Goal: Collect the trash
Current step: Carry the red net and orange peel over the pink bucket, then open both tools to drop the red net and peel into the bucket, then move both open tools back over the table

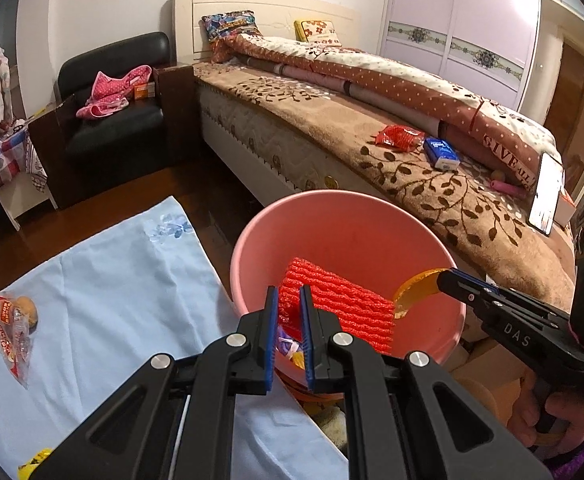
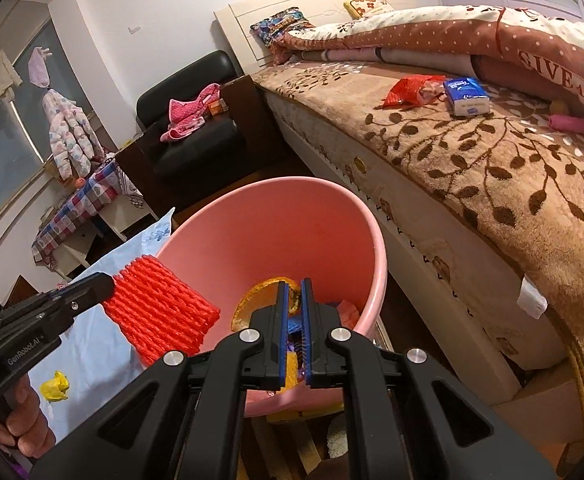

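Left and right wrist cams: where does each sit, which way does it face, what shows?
Left wrist: on the left hand-held gripper, facing down into the pink bin, shut on red foam net; right hand-held gripper and hand show.
Right wrist: on the right hand-held gripper, facing down into the bin, shut on orange peel; left gripper and hand show.
Shared: bin, net, peel, bed.

Bedrm: bed, blk armchair, wood floor.
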`<state>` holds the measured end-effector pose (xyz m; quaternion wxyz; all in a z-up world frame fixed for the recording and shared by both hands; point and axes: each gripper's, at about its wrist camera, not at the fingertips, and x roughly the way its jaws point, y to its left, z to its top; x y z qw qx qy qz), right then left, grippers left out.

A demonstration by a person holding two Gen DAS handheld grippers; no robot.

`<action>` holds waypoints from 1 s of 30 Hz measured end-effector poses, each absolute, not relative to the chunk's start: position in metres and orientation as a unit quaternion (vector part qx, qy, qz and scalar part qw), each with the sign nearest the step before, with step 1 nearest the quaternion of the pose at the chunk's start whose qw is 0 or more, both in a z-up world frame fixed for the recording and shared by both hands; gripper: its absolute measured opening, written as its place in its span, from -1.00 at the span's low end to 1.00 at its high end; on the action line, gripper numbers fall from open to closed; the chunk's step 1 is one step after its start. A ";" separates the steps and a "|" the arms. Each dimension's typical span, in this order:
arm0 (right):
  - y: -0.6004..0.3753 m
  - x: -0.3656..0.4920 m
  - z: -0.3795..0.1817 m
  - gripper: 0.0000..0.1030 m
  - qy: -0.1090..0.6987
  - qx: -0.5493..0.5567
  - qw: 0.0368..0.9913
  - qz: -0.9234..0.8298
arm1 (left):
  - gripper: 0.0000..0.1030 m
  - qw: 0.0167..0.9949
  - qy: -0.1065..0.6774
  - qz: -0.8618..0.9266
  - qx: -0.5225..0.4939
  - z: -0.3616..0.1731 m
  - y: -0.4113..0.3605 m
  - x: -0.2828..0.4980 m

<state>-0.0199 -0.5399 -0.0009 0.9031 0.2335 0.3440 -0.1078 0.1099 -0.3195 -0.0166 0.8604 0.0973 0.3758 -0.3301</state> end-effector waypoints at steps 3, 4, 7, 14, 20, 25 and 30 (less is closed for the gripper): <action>-0.540 -0.020 -0.002 -0.88 0.345 0.235 0.902 -0.108 | -0.80 0.859 0.382 -0.328 0.095 -0.020 -0.321 0.112; -0.540 -0.019 -0.002 -0.88 0.345 0.235 0.902 -0.108 | -0.80 0.858 0.384 -0.327 0.095 -0.021 -0.321 0.112; -0.541 -0.019 -0.003 -0.88 0.345 0.236 0.902 -0.108 | -0.79 0.857 0.387 -0.328 0.094 -0.022 -0.322 0.113; -0.541 -0.018 -0.004 -0.88 0.343 0.235 0.903 -0.107 | -0.63 0.857 0.388 -0.330 0.083 -0.021 -0.320 0.113; -0.541 -0.018 -0.004 -0.87 0.349 0.236 0.899 -0.116 | -0.32 0.857 0.384 -0.337 0.075 -0.016 -0.317 0.111; -0.541 -0.018 -0.001 -0.59 0.351 0.237 0.898 -0.120 | -0.26 0.857 0.378 -0.343 0.072 -0.012 -0.315 0.107; -0.540 -0.020 0.004 -0.55 0.346 0.238 0.900 -0.117 | -0.24 0.858 0.373 -0.345 0.074 -0.008 -0.313 0.104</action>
